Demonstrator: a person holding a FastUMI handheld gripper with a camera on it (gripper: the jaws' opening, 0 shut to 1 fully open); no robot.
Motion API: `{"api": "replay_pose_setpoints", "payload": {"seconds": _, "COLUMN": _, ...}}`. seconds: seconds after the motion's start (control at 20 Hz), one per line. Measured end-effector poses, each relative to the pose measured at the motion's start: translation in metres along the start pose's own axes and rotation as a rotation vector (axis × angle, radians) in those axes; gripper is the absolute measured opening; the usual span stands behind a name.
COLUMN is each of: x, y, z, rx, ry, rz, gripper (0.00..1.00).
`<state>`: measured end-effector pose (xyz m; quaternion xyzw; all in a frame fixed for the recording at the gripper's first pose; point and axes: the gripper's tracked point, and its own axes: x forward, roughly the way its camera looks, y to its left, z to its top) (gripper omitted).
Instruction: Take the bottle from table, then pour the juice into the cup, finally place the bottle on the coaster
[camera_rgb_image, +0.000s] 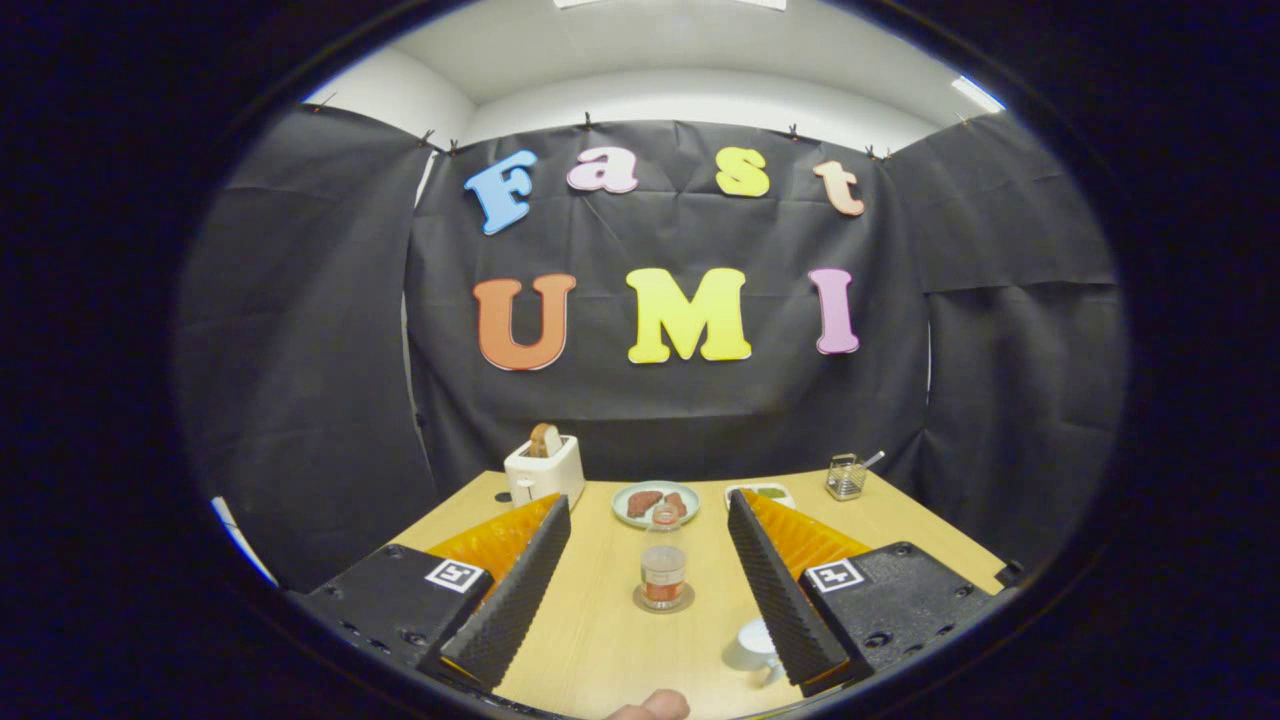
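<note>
While the tongs (648, 530) stand wide apart with nothing between their fingers, the bottle (663, 562) sits upright on the coaster (663, 600), a thin round disc on the wooden desk (600, 640). This clear bottle holds a low band of reddish-orange juice near its bottom, and its upper part looks empty; whether its cap is on cannot be made out. Nearer than the bottle and off to its right, a white cup (752, 645) rests on the desk, partly hidden behind the right finger, so its contents cannot be told. Beyond the bottle lies a pale green plate (655, 502) carrying two brownish-red pieces of food. Left of that plate a white toaster (544, 470) has a slice of bread standing in its slot. Right of the plate sits a small white dish (760, 493) with something green in it, and farther right a wire basket (846, 476).
</note>
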<state>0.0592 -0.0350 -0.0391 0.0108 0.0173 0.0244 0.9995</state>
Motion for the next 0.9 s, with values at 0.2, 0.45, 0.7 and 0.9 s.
{"api": "replay_pose_setpoints", "payload": {"seconds": 0.2, "x": -0.025, "y": -0.003, "z": 0.011, "rx": -0.017, "ry": 0.001, "rz": -0.008, "gripper": 1.00}}
{"api": "replay_pose_setpoints", "payload": {"seconds": 0.45, "x": -0.055, "y": 0.004, "z": 0.037, "rx": -0.034, "ry": -0.002, "rz": -0.012, "gripper": 1.00}}
{"api": "replay_pose_setpoints", "payload": {"seconds": 0.7, "x": -0.091, "y": 0.004, "z": 0.071, "rx": -0.048, "ry": -0.063, "rz": -0.017, "gripper": 1.00}}
{"api": "replay_pose_setpoints", "payload": {"seconds": 0.9, "x": -0.115, "y": -0.011, "z": 0.085, "rx": -0.008, "ry": -0.106, "rz": -0.031, "gripper": 1.00}}
